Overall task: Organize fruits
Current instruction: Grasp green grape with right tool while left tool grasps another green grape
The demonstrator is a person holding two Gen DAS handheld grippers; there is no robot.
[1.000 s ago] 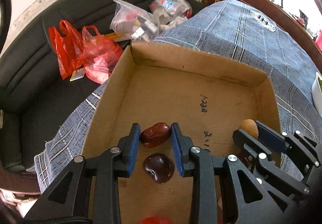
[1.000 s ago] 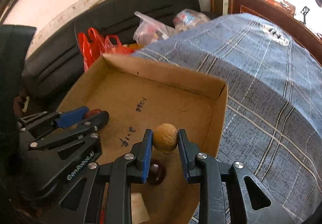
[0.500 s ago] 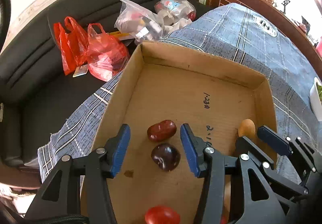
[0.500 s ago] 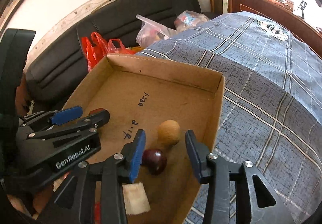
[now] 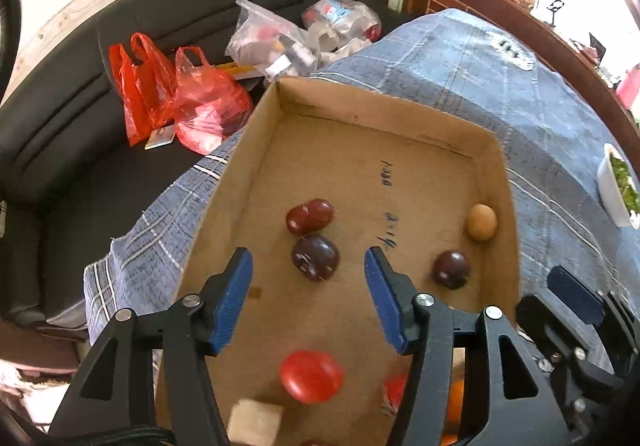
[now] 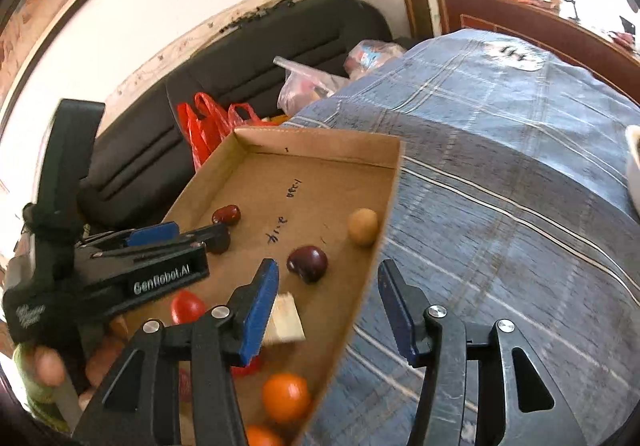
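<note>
Both grippers hang spread and empty over the cardboard tray (image 5: 256, 149). Best lift straight clear so nothing rolls. A second ago the left gripper (image 5: 308, 298) clamped the red jujube (image 5: 310, 216) and the right gripper (image 6: 328, 310) the tan longan (image 6: 363, 226); both fruits now rest on the tray floor.

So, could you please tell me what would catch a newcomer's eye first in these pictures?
Most striking is the shallow brown cardboard tray on the blue plaid tablecloth, with small fruits scattered inside: a bright red tomato near the camera and a tan round fruit by the right wall. Both blue-padded grippers, left and right, hang open above it.
</note>
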